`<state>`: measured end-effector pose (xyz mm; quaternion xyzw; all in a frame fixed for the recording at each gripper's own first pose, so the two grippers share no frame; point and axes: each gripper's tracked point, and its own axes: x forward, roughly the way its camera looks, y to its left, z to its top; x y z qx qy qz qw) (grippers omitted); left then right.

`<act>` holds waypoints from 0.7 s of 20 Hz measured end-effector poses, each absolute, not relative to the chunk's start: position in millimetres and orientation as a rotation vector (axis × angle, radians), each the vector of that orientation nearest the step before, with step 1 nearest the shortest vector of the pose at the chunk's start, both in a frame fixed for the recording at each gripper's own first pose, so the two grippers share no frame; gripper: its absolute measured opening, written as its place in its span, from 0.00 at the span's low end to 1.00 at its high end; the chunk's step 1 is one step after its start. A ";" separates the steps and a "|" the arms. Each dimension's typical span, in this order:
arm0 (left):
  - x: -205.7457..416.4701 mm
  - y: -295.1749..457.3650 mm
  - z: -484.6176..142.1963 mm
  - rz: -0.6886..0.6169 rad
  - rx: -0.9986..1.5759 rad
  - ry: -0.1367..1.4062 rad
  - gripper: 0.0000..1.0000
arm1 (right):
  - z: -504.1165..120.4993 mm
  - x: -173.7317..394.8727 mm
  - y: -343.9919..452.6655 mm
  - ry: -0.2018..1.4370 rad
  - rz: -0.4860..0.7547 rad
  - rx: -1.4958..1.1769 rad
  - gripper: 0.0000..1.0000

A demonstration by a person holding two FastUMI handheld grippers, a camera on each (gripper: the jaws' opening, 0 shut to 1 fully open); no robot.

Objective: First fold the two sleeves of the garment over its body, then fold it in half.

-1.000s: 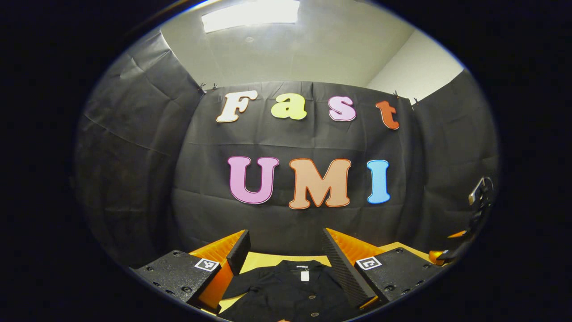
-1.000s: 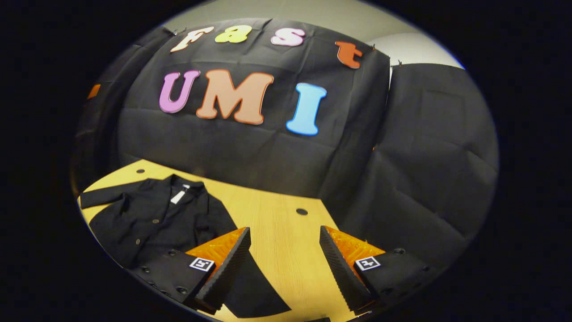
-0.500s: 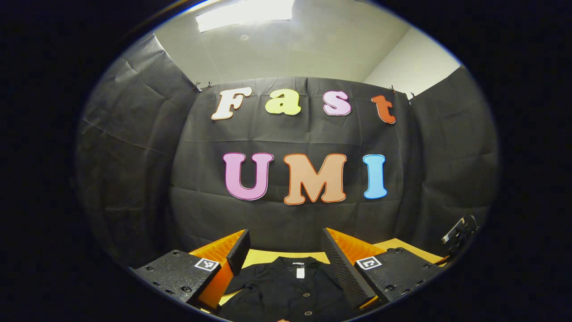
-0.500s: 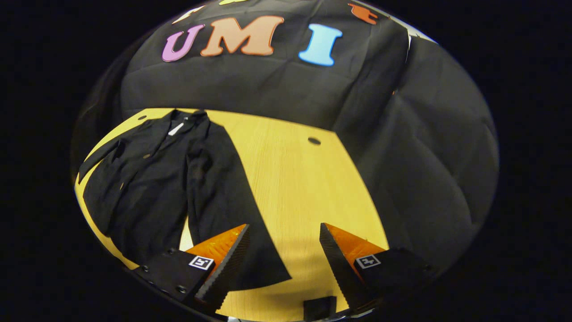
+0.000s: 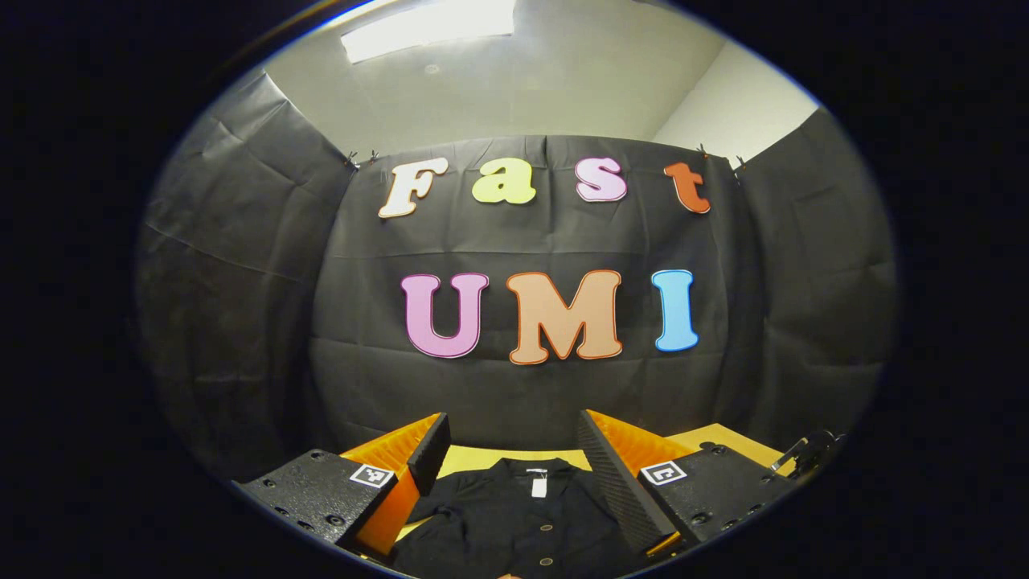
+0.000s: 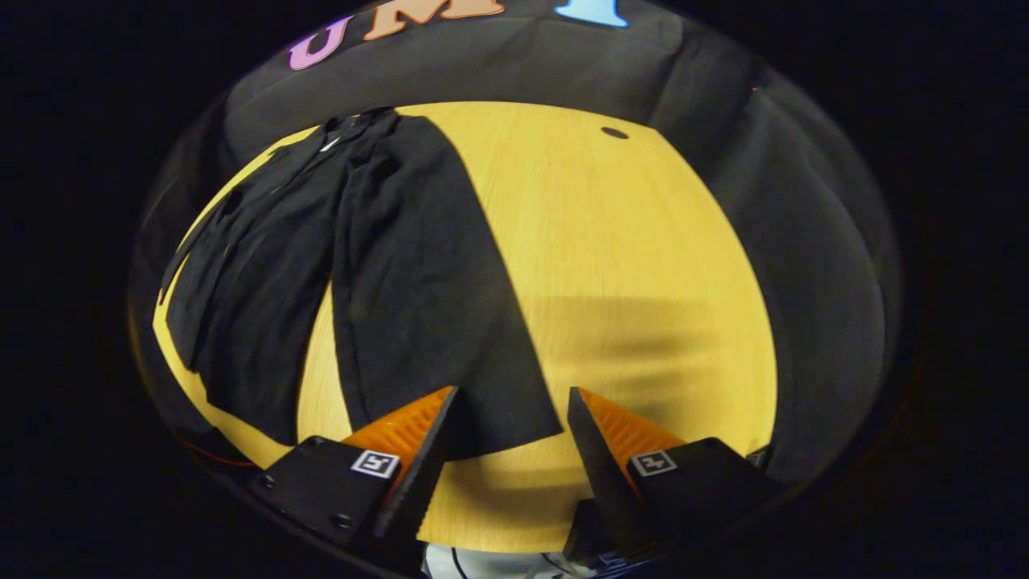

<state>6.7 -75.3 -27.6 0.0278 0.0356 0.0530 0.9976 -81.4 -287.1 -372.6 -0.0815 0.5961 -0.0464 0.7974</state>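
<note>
**Open jaws close in on a limp sleeve**

A black buttoned garment lies flat on the yellow table, both sleeves unfolded. The right gripper, jaws apart, hangs over the near sleeve's cuff; the left gripper, also open, faces the collar. The cloth looks soft and light, likely best pinched at the cuff edge.

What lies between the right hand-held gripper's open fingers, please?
In the right gripper view, the sleeve's cuff end and bare table lie between the right hand-held gripper fingers.
</note>
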 end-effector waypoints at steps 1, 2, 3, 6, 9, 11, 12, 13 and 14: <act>5.6 -78.4 -27.4 0.109 0.059 0.069 0.97 | -373.3 -82.8 -286.5 1.290 -0.087 -0.150 0.84; 5.2 -79.5 -28.0 0.114 0.062 0.068 0.98 | -371.1 -80.5 -285.3 1.278 -0.090 -0.127 0.81; 4.3 -80.8 -29.2 0.118 0.062 0.069 0.97 | -371.9 -78.7 -284.0 1.266 -0.076 -0.122 0.77; 1.9 -84.4 -31.2 0.116 0.055 0.071 0.98 | -376.8 -80.7 -274.5 1.260 -0.050 -0.093 0.35; 6.3 -76.3 -28.9 0.114 0.056 0.052 0.97 | -372.2 -78.9 -271.6 1.244 -0.127 -0.048 0.06; 12.0 -69.1 -33.7 0.098 0.052 0.059 0.95 | -358.0 -60.3 -260.1 1.116 -0.150 0.017 0.04; 14.1 -63.3 -36.9 0.091 0.048 0.064 0.97 | -341.9 -49.0 -254.3 1.029 -0.160 0.044 0.04; 16.3 -56.0 -36.9 0.088 0.044 0.070 0.97 | -324.0 -34.7 -243.5 0.951 -0.160 0.060 0.03; 17.5 -48.8 -35.0 0.086 0.043 0.062 0.97 | -306.4 -22.3 -229.0 0.895 -0.151 0.052 0.03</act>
